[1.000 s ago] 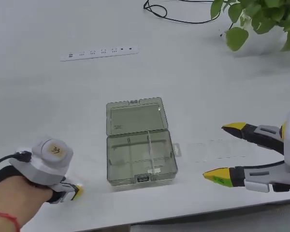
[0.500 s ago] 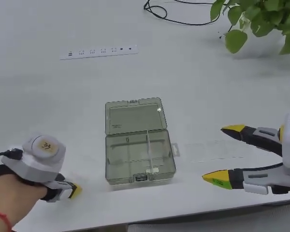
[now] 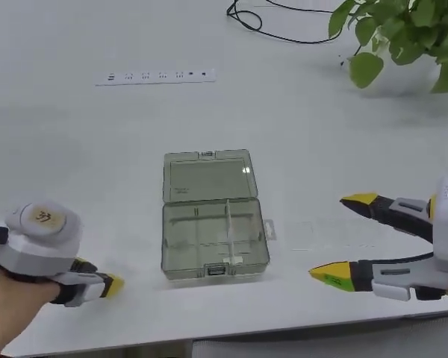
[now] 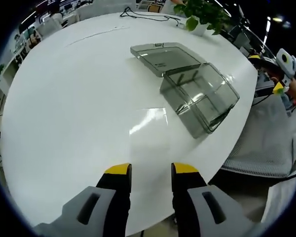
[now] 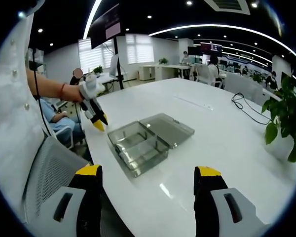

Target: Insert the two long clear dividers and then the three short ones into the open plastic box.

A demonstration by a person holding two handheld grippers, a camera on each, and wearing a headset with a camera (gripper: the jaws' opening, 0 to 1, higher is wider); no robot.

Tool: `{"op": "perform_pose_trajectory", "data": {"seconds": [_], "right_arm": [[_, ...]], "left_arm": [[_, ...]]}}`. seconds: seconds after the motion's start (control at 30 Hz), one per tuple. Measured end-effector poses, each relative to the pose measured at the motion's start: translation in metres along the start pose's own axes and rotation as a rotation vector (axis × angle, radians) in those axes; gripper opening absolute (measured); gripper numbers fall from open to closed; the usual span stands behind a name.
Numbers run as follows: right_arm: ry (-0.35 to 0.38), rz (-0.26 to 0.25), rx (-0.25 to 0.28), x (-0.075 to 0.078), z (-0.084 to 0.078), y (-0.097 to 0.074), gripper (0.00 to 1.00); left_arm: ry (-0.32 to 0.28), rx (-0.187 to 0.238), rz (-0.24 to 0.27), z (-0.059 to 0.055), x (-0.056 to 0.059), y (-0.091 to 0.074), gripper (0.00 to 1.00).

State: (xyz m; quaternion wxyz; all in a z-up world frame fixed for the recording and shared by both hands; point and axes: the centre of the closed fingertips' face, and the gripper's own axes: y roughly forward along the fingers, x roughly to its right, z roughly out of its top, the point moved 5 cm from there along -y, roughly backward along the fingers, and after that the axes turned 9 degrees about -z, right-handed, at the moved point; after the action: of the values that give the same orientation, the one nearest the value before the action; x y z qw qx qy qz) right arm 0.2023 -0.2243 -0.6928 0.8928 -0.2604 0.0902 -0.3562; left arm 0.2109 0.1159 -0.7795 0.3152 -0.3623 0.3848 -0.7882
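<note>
The open plastic box [image 3: 166, 246] sits mid-table with its lid [image 3: 207, 179] laid flat behind it. Faint clear dividers [image 3: 321, 233] lie on the white table [image 3: 97, 149] just right of it. The right gripper [image 3: 340, 236] hovers by those dividers with its jaws spread wide and empty. The left gripper [image 3: 112, 284] hangs near the table's front edge, well left of the box, its jaws a narrow gap apart and holding nothing.

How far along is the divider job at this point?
Done: the box lies open, with clear walls seemingly standing inside; how many I cannot tell. In hand: nothing; the right gripper, jaws wide, faces faint clear dividers on the table; the left gripper is empty. Left: those loose dividers.
</note>
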Motion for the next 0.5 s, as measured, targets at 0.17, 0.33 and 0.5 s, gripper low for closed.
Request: {"op": "perform_pose_trajectory", "data": {"seconds": [0.17, 0.33, 0.5], "right_arm": [[-0.004, 0.002, -0.01, -0.004, 0.005, 0.002, 0.76], [-0.002, 0.005, -0.007, -0.009, 0.011, 0.004, 0.76], [0.018, 0.013, -0.001, -0.014, 0.02, 0.007, 0.76]], "left_arm": [[-0.029, 0.092, -0.033, 0.009, 0.005, -0.008, 0.3], [-0.052, 0.196, -0.075, 0.021, 0.012, -0.018, 0.3], [-0.083, 0.289, -0.141, 0.034, 0.024, -0.026, 0.3]]}}
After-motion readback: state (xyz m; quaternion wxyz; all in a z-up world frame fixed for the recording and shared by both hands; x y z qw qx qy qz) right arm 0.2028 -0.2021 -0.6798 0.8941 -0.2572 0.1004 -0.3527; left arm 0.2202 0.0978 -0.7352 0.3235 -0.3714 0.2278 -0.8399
